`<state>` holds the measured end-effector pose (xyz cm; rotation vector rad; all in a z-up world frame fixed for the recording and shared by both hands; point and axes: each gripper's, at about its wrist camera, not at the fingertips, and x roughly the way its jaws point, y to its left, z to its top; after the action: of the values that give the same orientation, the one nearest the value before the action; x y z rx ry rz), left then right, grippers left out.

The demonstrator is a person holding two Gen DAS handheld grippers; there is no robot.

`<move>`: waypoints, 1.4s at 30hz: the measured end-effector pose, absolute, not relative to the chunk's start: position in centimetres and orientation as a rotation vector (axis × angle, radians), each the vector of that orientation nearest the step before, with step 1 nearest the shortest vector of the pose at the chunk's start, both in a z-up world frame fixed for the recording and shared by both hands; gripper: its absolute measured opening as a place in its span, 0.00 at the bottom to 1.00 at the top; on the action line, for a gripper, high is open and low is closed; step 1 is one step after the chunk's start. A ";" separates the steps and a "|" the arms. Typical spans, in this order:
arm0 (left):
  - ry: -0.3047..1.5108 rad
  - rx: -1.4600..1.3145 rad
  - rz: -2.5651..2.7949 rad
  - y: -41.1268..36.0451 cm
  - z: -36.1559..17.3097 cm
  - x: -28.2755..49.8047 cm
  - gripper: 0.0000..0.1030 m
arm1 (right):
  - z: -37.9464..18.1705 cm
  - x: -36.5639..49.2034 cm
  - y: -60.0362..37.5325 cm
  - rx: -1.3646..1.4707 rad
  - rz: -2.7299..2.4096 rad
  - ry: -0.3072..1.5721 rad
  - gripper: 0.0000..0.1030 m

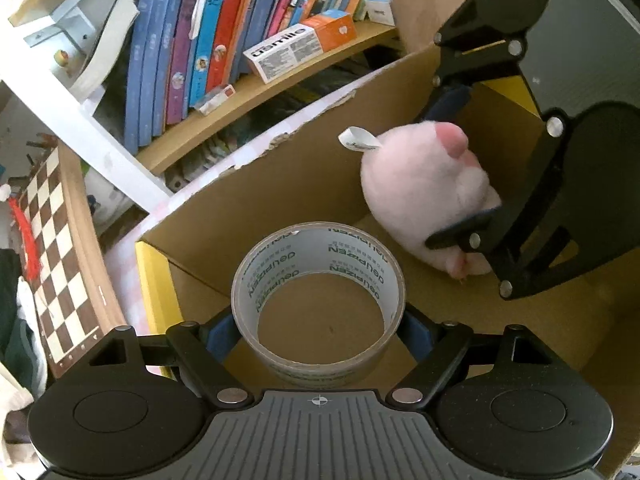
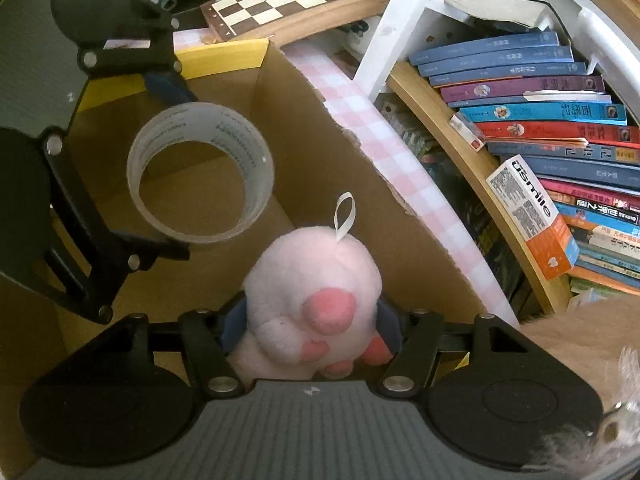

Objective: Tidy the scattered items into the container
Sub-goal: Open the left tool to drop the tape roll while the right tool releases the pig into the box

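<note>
My left gripper (image 1: 318,330) is shut on a roll of clear tape (image 1: 318,276) and holds it inside the open cardboard box (image 1: 280,184). My right gripper (image 2: 310,324) is shut on a pink plush toy (image 2: 312,276) with a white loop tag, also inside the box (image 2: 384,216). In the left wrist view the plush (image 1: 420,184) sits at the right between the right gripper's fingers (image 1: 460,236). In the right wrist view the tape (image 2: 200,176) hangs at the left between the left gripper's fingers (image 2: 160,250).
A bookshelf (image 1: 280,84) with several books and a white-and-orange carton (image 1: 300,46) stands behind the box. A chessboard (image 1: 52,248) lies to the left. A pink checked cloth (image 2: 376,132) runs along the box's far wall. Fur (image 2: 580,328) shows at the right.
</note>
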<state>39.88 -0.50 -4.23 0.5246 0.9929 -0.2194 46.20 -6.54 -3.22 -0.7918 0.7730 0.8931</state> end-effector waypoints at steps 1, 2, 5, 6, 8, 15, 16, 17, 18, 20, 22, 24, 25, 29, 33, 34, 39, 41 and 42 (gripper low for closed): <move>0.997 0.527 -0.219 -0.5 -4.3 39.9 0.82 | -3.2 46.2 -6.5 -0.788 0.892 0.775 0.63; 1.002 0.528 -0.216 -0.5 -4.3 40.0 0.82 | -3.2 46.2 -6.5 -0.787 0.891 0.777 0.63; 1.011 0.531 -0.209 -0.5 -4.4 40.0 0.82 | -3.2 46.3 -6.5 -0.786 0.885 0.783 0.65; 1.014 0.534 -0.209 -0.5 -4.5 40.0 0.82 | -3.2 46.3 -6.5 -0.786 0.883 0.789 0.67; 1.018 0.541 -0.208 -0.6 -4.5 40.1 0.82 | -3.2 46.4 -6.6 -0.779 0.879 0.799 0.67; 0.983 0.534 -0.177 -0.3 -4.1 39.9 0.89 | -3.1 46.1 -6.7 -0.787 0.869 0.788 0.78; 0.971 0.531 -0.170 -0.2 -4.0 39.8 0.90 | -3.0 46.0 -6.7 -0.782 0.869 0.785 0.80; 0.958 0.530 -0.164 -0.1 -3.9 39.7 0.90 | -2.9 46.0 -6.9 -0.773 0.868 0.779 0.80; 0.947 0.536 -0.160 -0.1 -3.8 39.5 0.90 | -2.6 45.9 -7.0 -0.758 0.867 0.768 0.82; 0.927 0.541 -0.153 0.0 -3.4 39.1 0.91 | -2.0 45.9 -7.4 -0.728 0.859 0.746 0.86; 0.900 0.532 -0.145 0.1 -2.7 38.7 0.91 | -1.1 45.7 -7.8 -0.689 0.852 0.722 0.87; 0.868 0.516 -0.135 0.2 -1.8 38.1 0.91 | -0.2 45.5 -8.4 -0.642 0.856 0.704 0.87; 0.851 0.510 -0.129 0.2 -1.3 37.8 0.91 | 0.3 45.4 -8.7 -0.614 0.858 0.700 0.87; 0.788 0.480 -0.106 0.3 0.4 36.4 0.91 | 2.2 44.5 -10.0 -0.511 0.861 0.674 0.87; 0.728 0.451 -0.082 0.1 2.2 34.2 0.91 | 3.9 43.2 -11.2 -0.425 0.853 0.626 0.88; 0.711 0.444 -0.076 0.0 2.6 33.6 0.91 | 4.3 42.7 -11.5 -0.403 0.850 0.605 0.88; 0.628 0.389 -0.037 0.0 4.5 30.5 0.91 | 6.0 40.2 -13.8 -0.302 0.838 0.520 0.90; 0.606 0.356 -0.025 0.2 4.9 29.4 0.91 | 6.4 39.5 -14.5 -0.271 0.820 0.516 0.90; 0.597 0.338 -0.020 0.4 5.1 28.9 0.91 | 6.5 39.1 -14.7 -0.258 0.810 0.515 0.90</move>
<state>28.88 0.36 5.11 0.3380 0.5968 -0.0198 39.10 -14.74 6.54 -0.2580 0.5154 0.8103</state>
